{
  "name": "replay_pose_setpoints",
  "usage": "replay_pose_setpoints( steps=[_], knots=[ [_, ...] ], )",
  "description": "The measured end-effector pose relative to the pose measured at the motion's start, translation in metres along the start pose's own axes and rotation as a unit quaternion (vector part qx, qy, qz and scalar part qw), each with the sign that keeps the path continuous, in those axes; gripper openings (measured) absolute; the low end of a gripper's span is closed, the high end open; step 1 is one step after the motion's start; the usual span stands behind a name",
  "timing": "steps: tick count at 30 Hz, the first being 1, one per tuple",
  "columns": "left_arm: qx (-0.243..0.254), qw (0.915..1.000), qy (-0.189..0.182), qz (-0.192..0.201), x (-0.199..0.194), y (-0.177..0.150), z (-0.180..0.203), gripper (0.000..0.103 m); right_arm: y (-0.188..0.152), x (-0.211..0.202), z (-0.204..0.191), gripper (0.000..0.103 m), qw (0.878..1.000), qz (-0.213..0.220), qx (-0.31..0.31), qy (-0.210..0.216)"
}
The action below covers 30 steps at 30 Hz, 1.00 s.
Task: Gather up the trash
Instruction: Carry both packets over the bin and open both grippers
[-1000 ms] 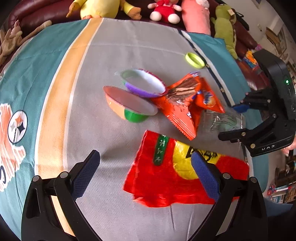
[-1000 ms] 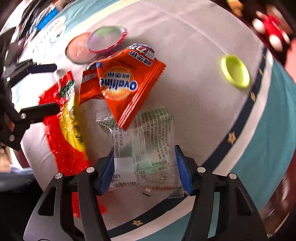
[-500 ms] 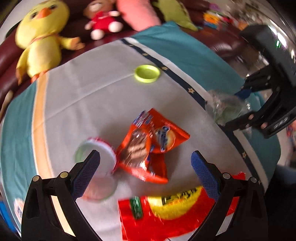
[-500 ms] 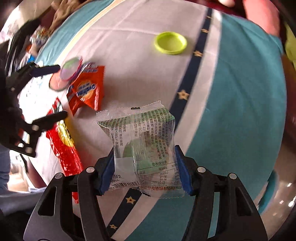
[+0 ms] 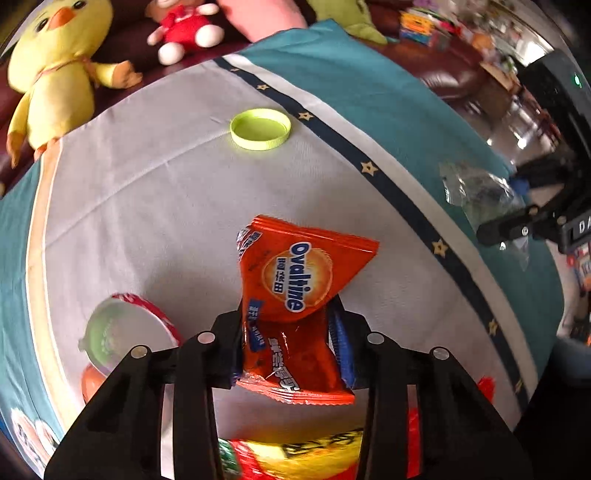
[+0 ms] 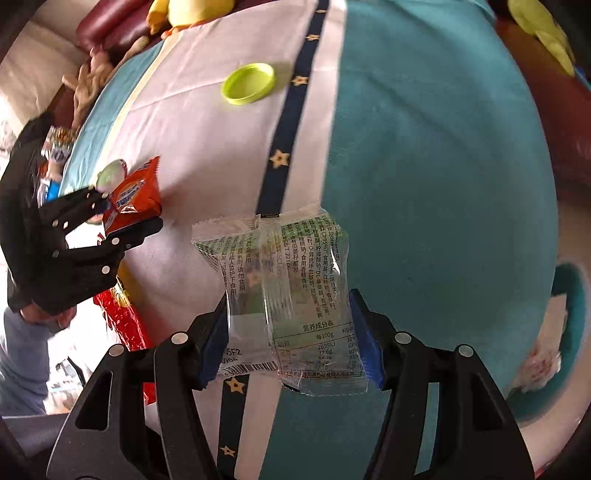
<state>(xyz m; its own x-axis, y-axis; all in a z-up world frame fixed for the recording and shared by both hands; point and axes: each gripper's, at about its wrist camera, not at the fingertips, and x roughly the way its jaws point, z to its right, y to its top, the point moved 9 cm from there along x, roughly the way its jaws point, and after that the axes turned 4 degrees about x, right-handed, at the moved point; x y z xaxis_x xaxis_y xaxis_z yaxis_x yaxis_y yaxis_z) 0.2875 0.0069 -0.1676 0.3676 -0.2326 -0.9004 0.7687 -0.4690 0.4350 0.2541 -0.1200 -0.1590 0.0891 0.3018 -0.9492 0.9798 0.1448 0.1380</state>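
Observation:
My left gripper [image 5: 291, 345] is shut on an orange Ovaltine packet [image 5: 295, 280] and holds it above the cloth; it also shows in the right wrist view [image 6: 135, 194]. My right gripper [image 6: 290, 334] is shut on a clear plastic wrapper [image 6: 280, 284] with printed text, held above the teal part of the cloth; the wrapper also shows in the left wrist view [image 5: 480, 194]. A red and yellow bag [image 5: 314, 458] lies under my left gripper. A lime-green lid [image 5: 260, 128] lies farther back, and small cups [image 5: 122, 332] lie at the left.
The table has a grey, teal and orange cloth [image 5: 147, 177]. Plush toys, among them a yellow duck [image 5: 55, 62] and a red and white doll [image 5: 184, 29], sit on a dark sofa behind it. A teal container [image 6: 554, 343] with white scraps stands at the right, off the table.
My left gripper has closed on the Ovaltine packet and lifted it. My right gripper has carried the clear wrapper away from the pile, to the right over the teal cloth.

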Motion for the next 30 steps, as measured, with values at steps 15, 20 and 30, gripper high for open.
replay_pose_setpoints(
  steps=[15, 20, 30],
  knots=[
    [-0.001, 0.9994, -0.023, 0.027, -0.034, 0.035, 0.088, 0.04, -0.032, -0.058, 0.076, 0.058, 0.993, 0.08, 0.083, 0.026],
    [0.021, 0.9979, -0.051, 0.033, -0.034, 0.058, 0.143, 0.04, -0.054, -0.094, 0.135, 0.058, 0.98, 0.129, 0.149, 0.034],
    [0.08, 0.9896, -0.117, 0.024, -0.005, 0.11, 0.279, 0.04, -0.108, -0.159, 0.269, 0.058, 0.943, 0.21, 0.257, 0.005]
  ],
)
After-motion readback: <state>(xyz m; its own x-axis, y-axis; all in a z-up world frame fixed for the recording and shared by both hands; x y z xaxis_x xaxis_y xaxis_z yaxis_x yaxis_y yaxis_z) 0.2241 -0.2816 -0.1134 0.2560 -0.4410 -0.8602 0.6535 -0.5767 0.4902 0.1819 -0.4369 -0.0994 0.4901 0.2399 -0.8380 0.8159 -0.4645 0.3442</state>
